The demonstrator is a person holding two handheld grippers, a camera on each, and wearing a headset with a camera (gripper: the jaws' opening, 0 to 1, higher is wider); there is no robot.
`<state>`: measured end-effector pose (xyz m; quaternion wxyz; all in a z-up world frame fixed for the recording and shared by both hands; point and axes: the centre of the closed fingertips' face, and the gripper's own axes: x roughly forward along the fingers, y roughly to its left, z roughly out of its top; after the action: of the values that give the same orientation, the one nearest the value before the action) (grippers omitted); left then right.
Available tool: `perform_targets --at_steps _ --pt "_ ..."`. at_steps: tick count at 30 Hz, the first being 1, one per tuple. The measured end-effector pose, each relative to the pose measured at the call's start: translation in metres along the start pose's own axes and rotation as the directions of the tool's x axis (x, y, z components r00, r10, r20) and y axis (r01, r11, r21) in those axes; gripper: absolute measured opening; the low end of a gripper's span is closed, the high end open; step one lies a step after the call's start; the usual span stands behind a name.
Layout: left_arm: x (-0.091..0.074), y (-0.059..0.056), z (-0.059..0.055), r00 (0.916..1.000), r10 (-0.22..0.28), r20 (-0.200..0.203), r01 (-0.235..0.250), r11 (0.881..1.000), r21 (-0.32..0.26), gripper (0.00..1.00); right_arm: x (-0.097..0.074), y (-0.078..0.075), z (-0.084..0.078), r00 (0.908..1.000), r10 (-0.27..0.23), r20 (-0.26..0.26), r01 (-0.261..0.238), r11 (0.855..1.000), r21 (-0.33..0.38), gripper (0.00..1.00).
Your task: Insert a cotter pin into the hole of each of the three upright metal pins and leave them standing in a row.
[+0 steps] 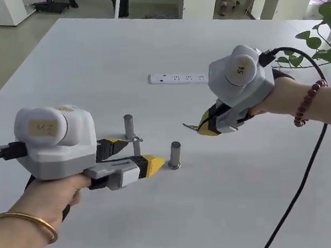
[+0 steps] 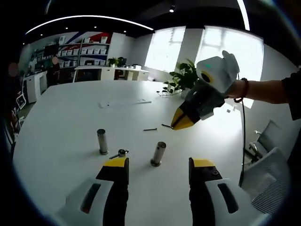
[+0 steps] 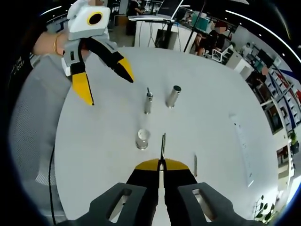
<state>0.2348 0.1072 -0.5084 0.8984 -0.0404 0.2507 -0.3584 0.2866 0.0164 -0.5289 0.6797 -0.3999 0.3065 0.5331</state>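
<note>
Above the table [image 1: 98,61], right claw [image 3: 161,164] pinching cotter pin [image 3: 162,147] lengthwise, pointing forward, left claw [image 2: 159,163] spread.

The head view looks down on the table [image 1: 98,61]. The gripper views face each other across it. All see the pins [image 1: 175,154].

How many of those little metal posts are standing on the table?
3: a far post, a middle post partly behind a gripper's jaw, and a right post.
</note>
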Motion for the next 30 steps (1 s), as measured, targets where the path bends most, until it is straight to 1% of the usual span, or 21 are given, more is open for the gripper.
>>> perform_targets --at_steps 4,5,7,8,9,11,16,21,23,25,27,30 --pt "0.004 -0.007 0.003 0.9993 -0.036 0.006 0.036 0.999 -0.013 0.45 -0.003 0.014 0.007 0.9998 0.016 0.011 -0.016 0.999 -0.044 0.0" --pt "0.004 -0.008 0.004 0.9991 -0.042 0.006 0.042 0.999 -0.016 0.44 -0.004 0.016 0.009 0.9997 0.019 0.013 -0.018 0.999 -0.051 0.0" --pt "0.006 -0.01 0.005 0.9986 -0.052 0.007 0.052 0.998 -0.023 0.42 -0.003 0.013 0.009 0.9995 0.024 0.02 -0.023 0.998 -0.06 0.0" --pt "0.006 -0.011 0.005 0.9983 -0.058 0.007 0.058 0.998 -0.028 0.41 -0.004 0.016 0.011 0.9994 0.026 0.025 -0.024 0.997 -0.068 0.0" --pt "0.007 -0.013 0.005 0.9977 -0.068 0.007 0.068 0.997 -0.035 0.39 -0.005 0.018 0.013 0.9992 0.027 0.028 -0.025 0.997 -0.073 0.0" --pt "0.008 -0.016 0.005 0.9962 -0.087 0.006 0.087 0.995 -0.057 0.36 -0.004 0.016 0.016 0.9988 0.035 0.035 -0.032 0.996 -0.088 0.0" --pt "0.01 -0.019 0.003 0.9945 -0.104 -0.005 0.103 0.991 -0.08 0.31 -0.006 0.031 0.024 0.9963 0.06 0.061 -0.051 0.989 -0.139 0.0" --pt "0.012 -0.024 0.001 0.9916 -0.129 -0.007 0.127 0.981 -0.145 0.25 -0.007 0.044 0.029 0.9946 0.081 0.064 -0.068 0.98 -0.189 0.0" --pt "0.013 -0.026 0.001 0.9903 -0.139 -0.003 0.137 0.978 -0.16 0.23 -0.007 0.049 0.03 0.9935 0.091 0.067 -0.076 0.977 -0.199 0.0" --pt "0.015 -0.028 0.0 0.9892 -0.146 -0.003 0.143 0.973 -0.181 0.23 -0.008 0.052 0.031 0.9925 0.099 0.072 -0.082 0.973 -0.214 0.0" --pt "0.016 -0.03 -0.002 0.9875 -0.157 -0.012 0.152 0.968 -0.198 0.22 -0.008 0.056 0.033 0.9915 0.107 0.074 -0.087 0.97 -0.228 0.0" --pt "0.017 -0.034 -0.003 0.9848 -0.173 -0.014 0.166 0.962 -0.219 0.19 -0.007 0.059 0.034 0.9913 0.111 0.07 -0.09 0.962 -0.257 0.0"
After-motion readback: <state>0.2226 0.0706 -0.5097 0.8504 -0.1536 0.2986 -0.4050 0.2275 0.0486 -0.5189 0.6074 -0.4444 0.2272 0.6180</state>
